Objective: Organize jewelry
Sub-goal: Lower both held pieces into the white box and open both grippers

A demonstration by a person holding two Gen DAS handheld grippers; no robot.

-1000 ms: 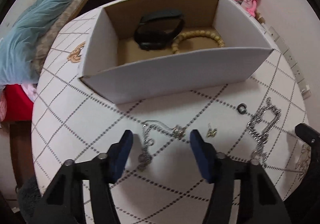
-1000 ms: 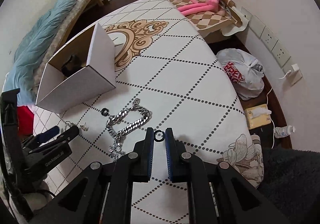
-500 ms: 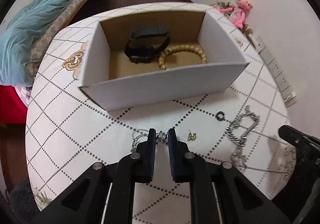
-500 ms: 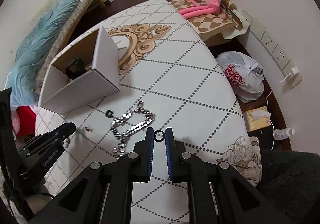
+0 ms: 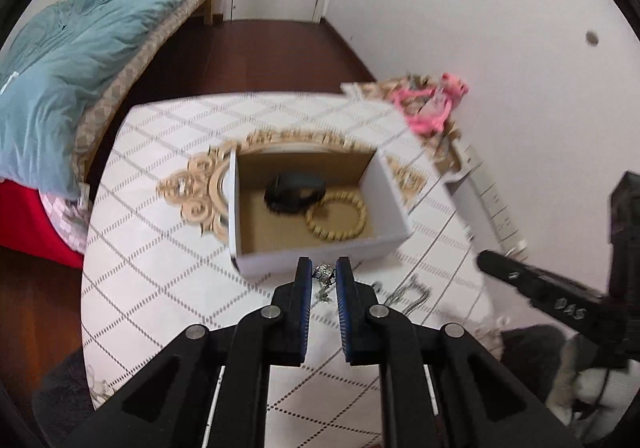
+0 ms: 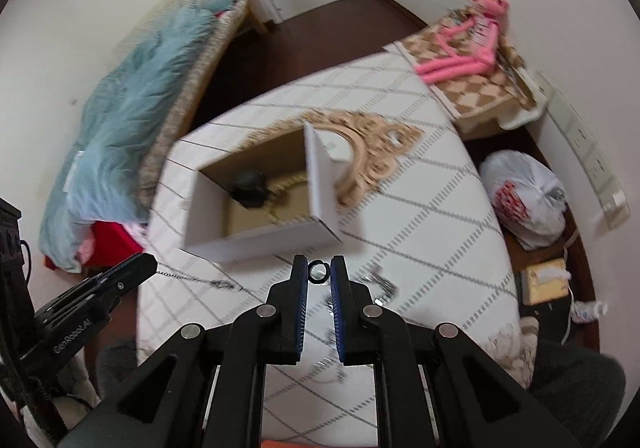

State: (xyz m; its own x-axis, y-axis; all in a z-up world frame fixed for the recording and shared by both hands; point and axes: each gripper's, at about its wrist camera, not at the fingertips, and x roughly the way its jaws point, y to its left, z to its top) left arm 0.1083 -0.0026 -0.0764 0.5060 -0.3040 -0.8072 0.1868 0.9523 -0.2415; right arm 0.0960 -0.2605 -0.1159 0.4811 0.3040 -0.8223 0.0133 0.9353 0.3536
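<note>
My left gripper (image 5: 323, 275) is shut on a thin silver necklace (image 5: 324, 274) and holds it in the air near the front wall of the open white box (image 5: 320, 262). The chain hangs from that gripper in the right wrist view (image 6: 188, 277). Inside the box lie a black watch (image 5: 294, 192) and a beige bead bracelet (image 5: 337, 218). My right gripper (image 6: 319, 271) is shut on a small black ring (image 6: 319, 272), raised above the table near the box (image 6: 260, 244). A chunky silver chain (image 5: 412, 294) lies on the table.
The round table (image 5: 160, 248) has a white diamond-pattern cloth. A bed with a blue blanket (image 5: 72, 80) is at the left. A pink plush toy (image 6: 476, 48) sits on a stool at the back right. A plastic bag (image 6: 528, 200) lies on the floor to the right.
My left gripper closed on the silver necklace and lifted it toward the box. My right gripper, holding the black ring, rose and moved toward the box as well.
</note>
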